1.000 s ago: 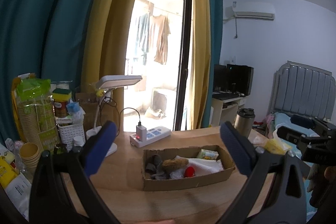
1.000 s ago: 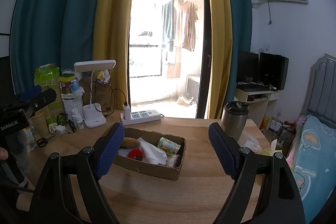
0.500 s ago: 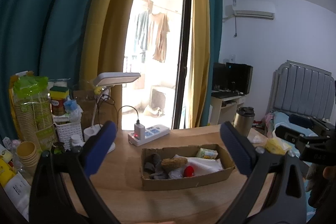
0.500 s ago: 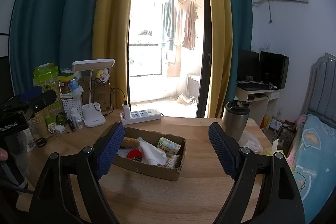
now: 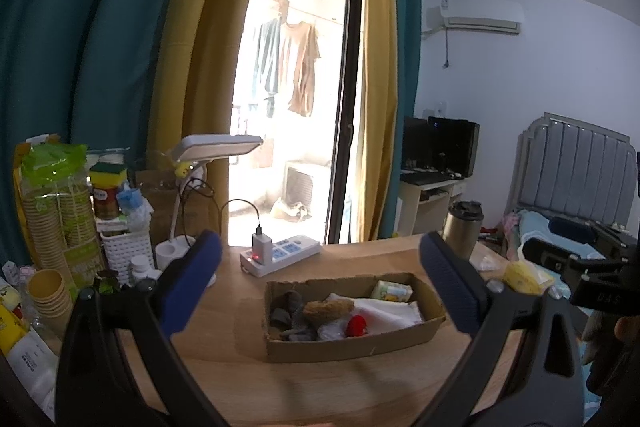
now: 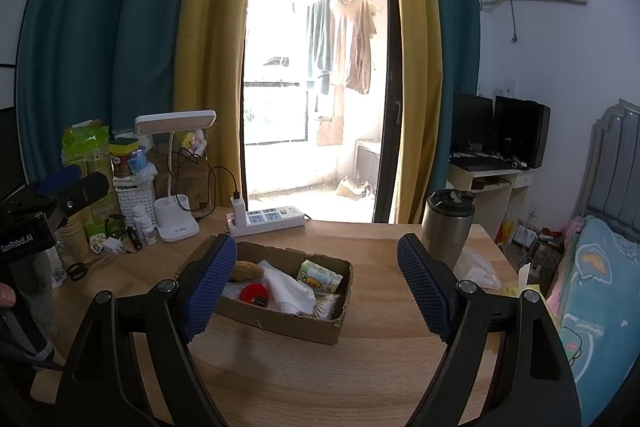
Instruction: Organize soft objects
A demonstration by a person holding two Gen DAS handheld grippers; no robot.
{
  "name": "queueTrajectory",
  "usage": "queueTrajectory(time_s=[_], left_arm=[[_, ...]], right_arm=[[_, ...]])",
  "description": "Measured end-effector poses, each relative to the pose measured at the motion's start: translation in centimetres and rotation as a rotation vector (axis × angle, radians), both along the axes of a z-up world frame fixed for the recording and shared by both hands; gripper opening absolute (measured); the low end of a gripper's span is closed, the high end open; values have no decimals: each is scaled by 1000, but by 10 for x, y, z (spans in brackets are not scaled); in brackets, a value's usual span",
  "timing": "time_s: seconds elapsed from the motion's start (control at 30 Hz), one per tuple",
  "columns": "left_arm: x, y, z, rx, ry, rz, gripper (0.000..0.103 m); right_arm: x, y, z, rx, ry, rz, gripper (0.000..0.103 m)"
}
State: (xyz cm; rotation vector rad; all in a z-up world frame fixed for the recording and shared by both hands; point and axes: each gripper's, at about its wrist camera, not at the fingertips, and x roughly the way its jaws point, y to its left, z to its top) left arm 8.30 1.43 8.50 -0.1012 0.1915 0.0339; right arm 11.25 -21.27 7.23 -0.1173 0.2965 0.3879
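A shallow cardboard box (image 5: 352, 345) (image 6: 280, 321) sits on the wooden table. It holds a brown plush piece (image 5: 328, 308) (image 6: 246, 270), a red round item (image 5: 357, 325) (image 6: 253, 294), white cloth (image 5: 386, 307) (image 6: 290, 289), dark grey socks (image 5: 286, 307) and a small tissue pack (image 5: 392, 291) (image 6: 320, 275). My left gripper (image 5: 320, 283) is open and empty, held above the table in front of the box. My right gripper (image 6: 312, 287) is open and empty, also short of the box. Each gripper shows at the edge of the other's view.
A white power strip (image 5: 280, 255) (image 6: 266, 218) lies behind the box. A desk lamp (image 6: 176, 163), a white basket, paper cups (image 5: 48, 291) and bottles crowd the table's left. A steel tumbler (image 6: 448, 227) stands at the right, with plastic bags and a bed (image 6: 592, 291) beyond.
Both views have shifted only slightly; the box sits a little lower and nearer in the left wrist view. Both grippers stay open.
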Motion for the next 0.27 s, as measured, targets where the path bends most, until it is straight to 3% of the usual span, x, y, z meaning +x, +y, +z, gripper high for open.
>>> queueTrajectory(time_s=[0.27], left_arm=[[7,-1,-6,8,20,-10,100]], right_arm=[[6,0,-7,-5,12,-1,85]])
